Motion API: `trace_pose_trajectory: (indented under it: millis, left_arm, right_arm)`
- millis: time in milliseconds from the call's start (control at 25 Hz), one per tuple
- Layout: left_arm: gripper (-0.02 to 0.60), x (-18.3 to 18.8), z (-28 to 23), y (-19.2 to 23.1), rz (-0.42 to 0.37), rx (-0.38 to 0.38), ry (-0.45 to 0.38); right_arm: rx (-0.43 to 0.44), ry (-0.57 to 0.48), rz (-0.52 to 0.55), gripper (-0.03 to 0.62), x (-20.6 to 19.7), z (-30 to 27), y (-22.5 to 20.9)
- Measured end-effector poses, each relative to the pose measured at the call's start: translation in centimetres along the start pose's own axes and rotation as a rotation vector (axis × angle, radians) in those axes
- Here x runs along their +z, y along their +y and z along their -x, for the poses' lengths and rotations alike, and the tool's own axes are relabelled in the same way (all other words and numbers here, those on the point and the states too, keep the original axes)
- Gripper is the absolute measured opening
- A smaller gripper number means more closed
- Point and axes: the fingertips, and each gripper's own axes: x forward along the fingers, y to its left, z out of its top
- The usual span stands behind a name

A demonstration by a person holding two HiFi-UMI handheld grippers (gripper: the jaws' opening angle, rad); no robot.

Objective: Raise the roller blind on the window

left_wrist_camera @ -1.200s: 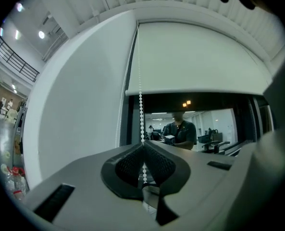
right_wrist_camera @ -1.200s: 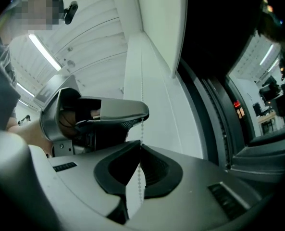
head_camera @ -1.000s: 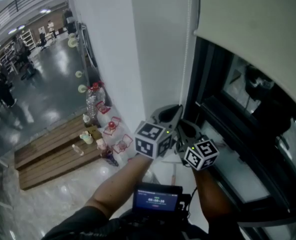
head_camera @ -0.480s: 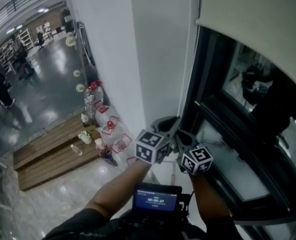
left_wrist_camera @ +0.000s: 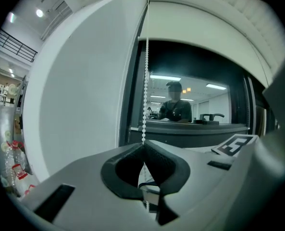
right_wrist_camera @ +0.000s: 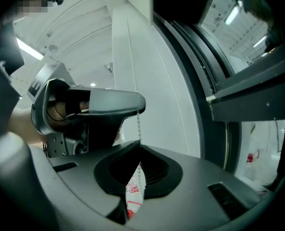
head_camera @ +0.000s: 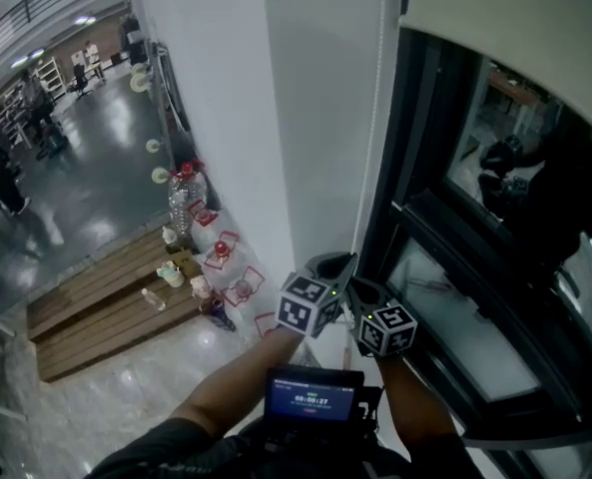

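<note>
Grips the bead chain (left_wrist_camera: 145, 90) in the left gripper (left_wrist_camera: 143, 146), jaws clenched with the beads running straight up from the pinch. Pinches the same chain in the right gripper (right_wrist_camera: 140, 146) as well, jaws pressed together on it, just below the left one, with a short run of beads strung between the two. Holds both side by side and close together, marker cubes nearly touching in the head view, forearms reaching in from the lower edge. Just beyond the tips, the chain hanging along the dark frame of the window (head_camera: 430, 218), where it meets the white wall (head_camera: 276, 118). Higher up, the roller blind (head_camera: 515, 38), pale and partly raised, its lower edge high in the head view, dark glass bare beneath it. In the glass, a dim reflection of a person (left_wrist_camera: 173, 107) and ceiling lights. Below the forearms, a small lit screen (head_camera: 313, 399). Off to the left by the foot of the wall, a large water bottle (head_camera: 184, 203), and a low wooden platform (head_camera: 106, 307) on the glossy floor (head_camera: 96, 188).
</note>
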Motion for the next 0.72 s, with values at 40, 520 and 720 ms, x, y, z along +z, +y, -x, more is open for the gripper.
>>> trace_pose_trajectory:
  millis: [40,520,720]
  left_arm:
    - [-0.005,-0.6,0.0,0.0,0.003,-0.001,0.01]
    - [-0.005,-1.2,0.3,1.3,0.011,0.011,0.0]
    - [-0.005,-1.2,0.2,0.6,0.01,-0.009,-0.002]
  right_arm:
    - [-0.009,0.014,-0.005,0.003,-0.6,0.0,-0.1]
    - [-0.09,0.04,0.088,0.119,2.7,3.6,-2.4]
    - [0.003,-0.089,0.207,0.121,12.9,4.5,0.4]
